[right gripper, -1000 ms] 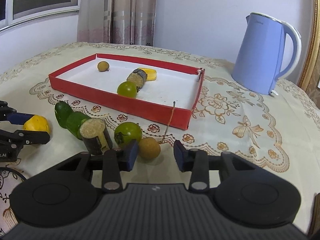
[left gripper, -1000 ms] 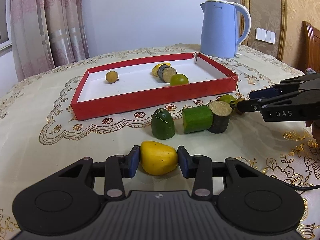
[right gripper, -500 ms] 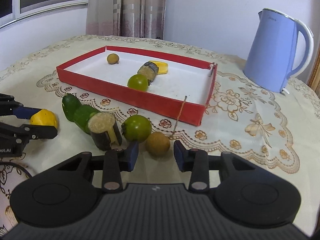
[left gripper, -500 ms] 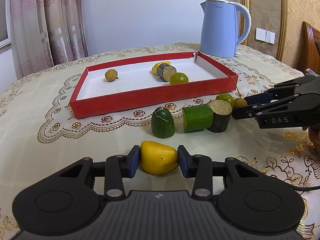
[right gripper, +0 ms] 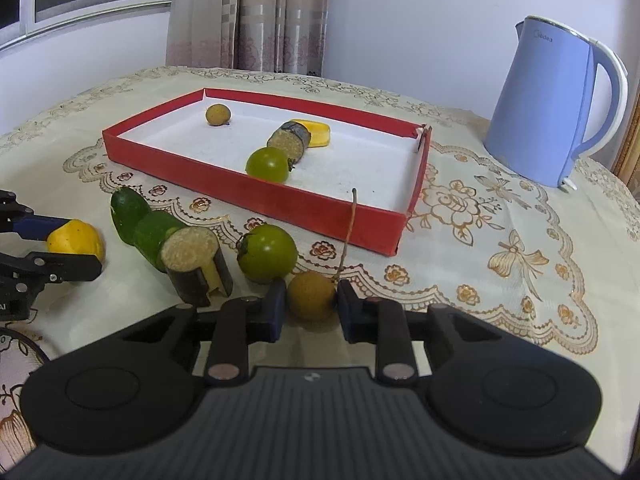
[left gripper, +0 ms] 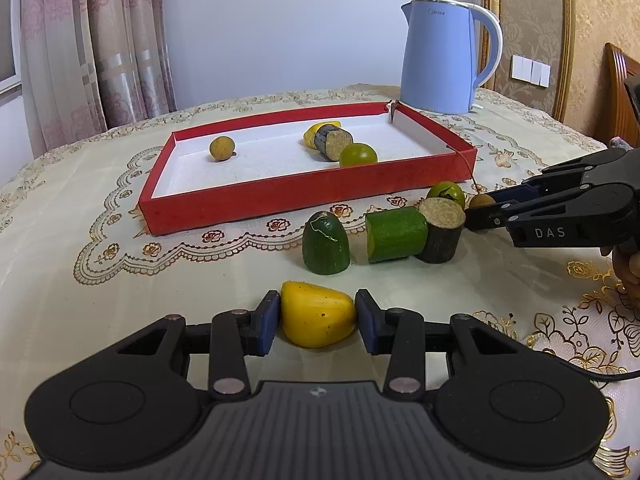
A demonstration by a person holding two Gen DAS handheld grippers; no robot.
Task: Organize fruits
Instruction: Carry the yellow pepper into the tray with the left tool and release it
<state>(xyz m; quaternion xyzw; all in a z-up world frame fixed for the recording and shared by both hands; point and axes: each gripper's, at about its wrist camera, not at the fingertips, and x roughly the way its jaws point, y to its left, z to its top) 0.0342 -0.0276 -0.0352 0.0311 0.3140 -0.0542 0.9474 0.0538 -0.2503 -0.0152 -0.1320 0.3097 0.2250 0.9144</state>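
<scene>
Moved: right gripper (right gripper: 311, 307) jaws now grip the small round brown longan fruit (right gripper: 311, 295).
Left gripper (left gripper: 316, 317): jaws clamp the yellow fruit chunk (left gripper: 317, 314).
Next: lift both into the red cardboard tray (right gripper: 256, 200) beyond the jaws.

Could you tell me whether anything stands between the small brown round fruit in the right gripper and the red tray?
Nothing visible blocks it. The small brown round fruit faces only the near wall of the red cardboard tray; the green tomato sits beside it.

Cut cucumber pieces (left gripper: 394, 234) and green tomato (right gripper: 267, 253) crowded my path to red tray (left gripper: 304, 196); kettle (right gripper: 556, 100) blocked far corner; surface (right gripper: 500, 280) rightward lay free.
</scene>
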